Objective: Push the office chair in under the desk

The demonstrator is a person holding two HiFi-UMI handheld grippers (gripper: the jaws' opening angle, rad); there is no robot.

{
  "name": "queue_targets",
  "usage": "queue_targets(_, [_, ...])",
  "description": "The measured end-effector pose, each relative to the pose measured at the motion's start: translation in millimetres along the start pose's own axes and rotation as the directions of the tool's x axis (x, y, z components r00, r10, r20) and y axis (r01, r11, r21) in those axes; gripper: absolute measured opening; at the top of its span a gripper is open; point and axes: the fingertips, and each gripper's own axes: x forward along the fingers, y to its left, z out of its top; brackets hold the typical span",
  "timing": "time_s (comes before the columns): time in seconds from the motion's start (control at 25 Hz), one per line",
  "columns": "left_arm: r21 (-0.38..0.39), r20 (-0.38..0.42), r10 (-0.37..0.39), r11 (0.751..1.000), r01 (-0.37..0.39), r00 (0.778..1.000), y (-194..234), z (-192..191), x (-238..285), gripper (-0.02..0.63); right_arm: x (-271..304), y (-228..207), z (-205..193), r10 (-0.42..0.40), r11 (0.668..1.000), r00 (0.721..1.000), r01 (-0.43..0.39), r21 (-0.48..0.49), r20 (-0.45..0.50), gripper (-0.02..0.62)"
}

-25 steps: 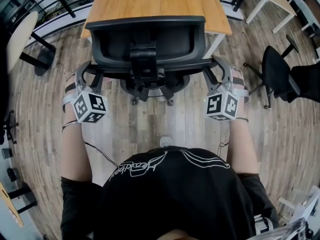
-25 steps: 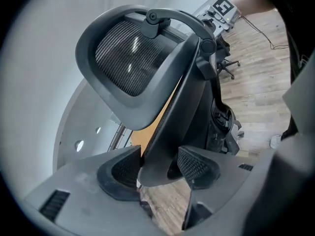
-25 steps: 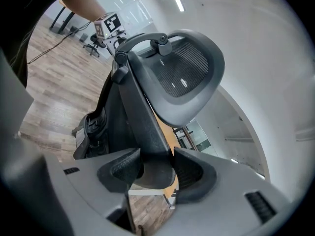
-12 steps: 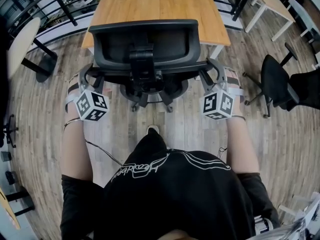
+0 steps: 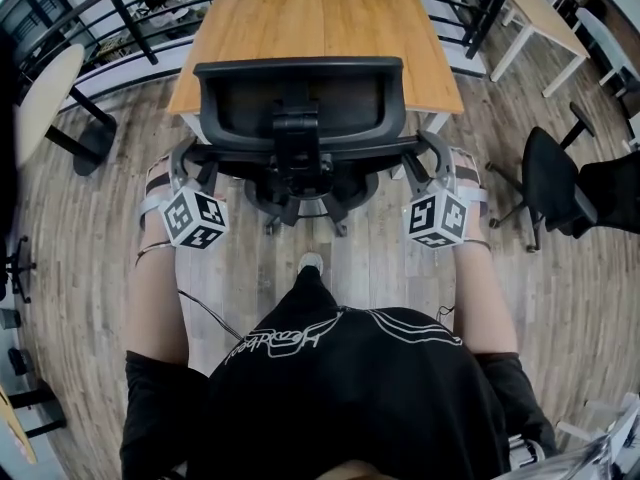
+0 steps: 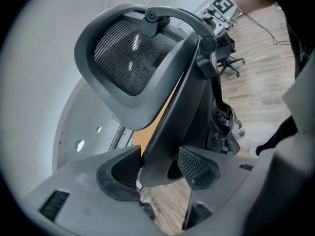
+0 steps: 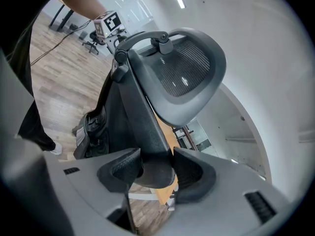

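Arms outstretched, left gripper [image 6: 160,167] and right gripper [image 7: 157,171] both clamped.

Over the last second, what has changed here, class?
The chair has rolled a little toward the desk, and the person's foot has stepped forward. The left gripper and right gripper still clamp the chair's frame ends.

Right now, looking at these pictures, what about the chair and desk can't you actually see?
Head view: the office chair's seat, hidden by its backrest, so how far it is tucked in can't be told.
Head view: the space beneath the desk, covered by its top.
Both gripper views: the desk, nearly all behind the chair's frame; only an orange sliver shows.
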Motion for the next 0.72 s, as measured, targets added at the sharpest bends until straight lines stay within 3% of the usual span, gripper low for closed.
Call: queue_targets(0.72, [0.017, 0.019, -0.027, 1.0, 0.027, 0.999, 81.7, 31.8, 115.9, 0.218, 115.3, -74.6, 2.0, 0.004, 1.0, 1.0, -0.003, 0.022, -0.031, 0.222])
